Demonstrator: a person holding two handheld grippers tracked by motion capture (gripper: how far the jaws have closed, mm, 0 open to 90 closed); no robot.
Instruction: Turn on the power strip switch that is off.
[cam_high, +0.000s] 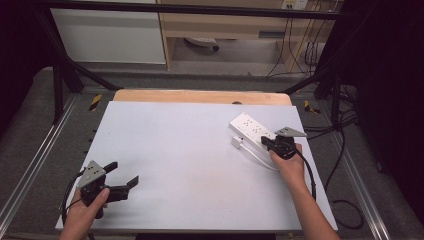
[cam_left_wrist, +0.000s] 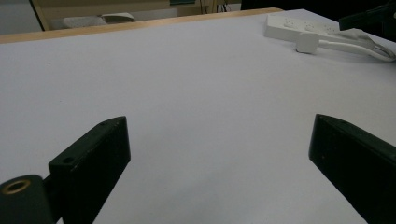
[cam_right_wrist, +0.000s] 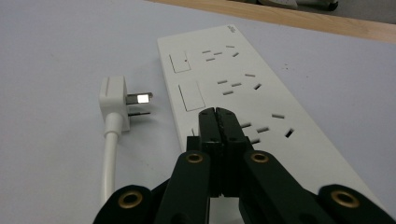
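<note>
right tool (cam_right_wrist: 219, 114) jaws pressed together, tips over strip (cam_right_wrist: 243, 88), plug (cam_right_wrist: 116, 100) just left of it. left tool (cam_high: 122, 172) wide, low over tabletop (cam_high: 185, 150). strip's print unreadable.

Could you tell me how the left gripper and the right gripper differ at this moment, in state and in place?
The left gripper is open, its fingers spread wide, while the right gripper has its fingers pressed together. The left gripper hovers above bare table at the near left, whereas the right gripper sits over the white power strip, beside the loose plug. Both have black fingers and are held in a hand.
</note>
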